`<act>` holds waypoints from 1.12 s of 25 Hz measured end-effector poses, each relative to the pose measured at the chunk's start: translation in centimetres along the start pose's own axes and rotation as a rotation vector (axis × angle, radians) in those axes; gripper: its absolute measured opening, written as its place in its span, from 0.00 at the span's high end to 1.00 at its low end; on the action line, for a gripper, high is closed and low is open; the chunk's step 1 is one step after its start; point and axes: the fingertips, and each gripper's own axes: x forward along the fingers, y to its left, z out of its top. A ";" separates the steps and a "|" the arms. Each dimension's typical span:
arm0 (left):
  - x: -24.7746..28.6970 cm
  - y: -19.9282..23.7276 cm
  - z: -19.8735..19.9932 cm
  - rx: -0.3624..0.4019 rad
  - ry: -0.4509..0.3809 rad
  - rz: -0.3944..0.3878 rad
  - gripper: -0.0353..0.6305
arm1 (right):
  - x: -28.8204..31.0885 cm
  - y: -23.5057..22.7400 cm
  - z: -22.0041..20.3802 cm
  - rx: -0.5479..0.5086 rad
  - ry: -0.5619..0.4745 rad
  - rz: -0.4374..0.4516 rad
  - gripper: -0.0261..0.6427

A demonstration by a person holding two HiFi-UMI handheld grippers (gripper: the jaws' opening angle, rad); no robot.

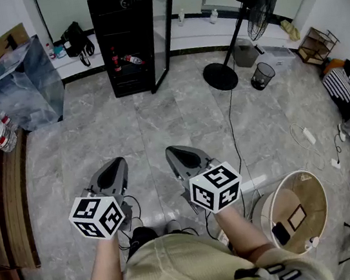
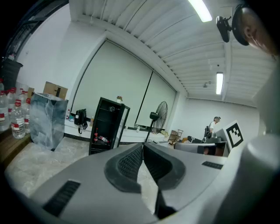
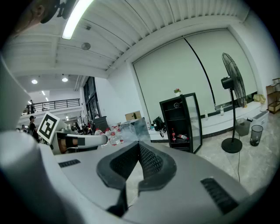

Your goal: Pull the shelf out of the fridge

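Person is standing on the grey marble floor (image 1: 159, 122), holding both tools low in front of the body.

Left tongs (image 1: 118, 162) are sitting pressed together, tips meeting, nothing between them; the left gripper view is showing the same at the ribbed pads (image 2: 131, 162).

Right tongs (image 1: 171, 150) are likewise lying pressed together and pinching nothing; the pads (image 3: 151, 161) are meeting along their front edge.

Both tools are pointing toward the black fridge (image 1: 123, 20), which is standing well apart from them against the far wall, beside the low white ledge.

Its glass door (image 1: 165, 30) is hanging open to the right.

The shelf (image 1: 125, 69) is sitting inside the fridge, low down, and is carrying two red-capped bottles (image 1: 125, 60), one upright and one lying on its side.

A standing fan (image 1: 257, 1) is rising to the right of the fridge.

Neither tool is touching the fridge or the shelf.
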 end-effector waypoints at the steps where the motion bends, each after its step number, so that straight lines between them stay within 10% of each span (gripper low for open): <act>1: 0.1 -0.3 0.0 -0.002 -0.004 -0.003 0.91 | -0.2 -0.2 -0.1 0.006 0.002 0.004 0.94; 28: 11.1 7.4 0.1 -0.018 0.074 -0.065 0.91 | 9.8 -7.6 0.8 0.159 0.026 0.007 0.93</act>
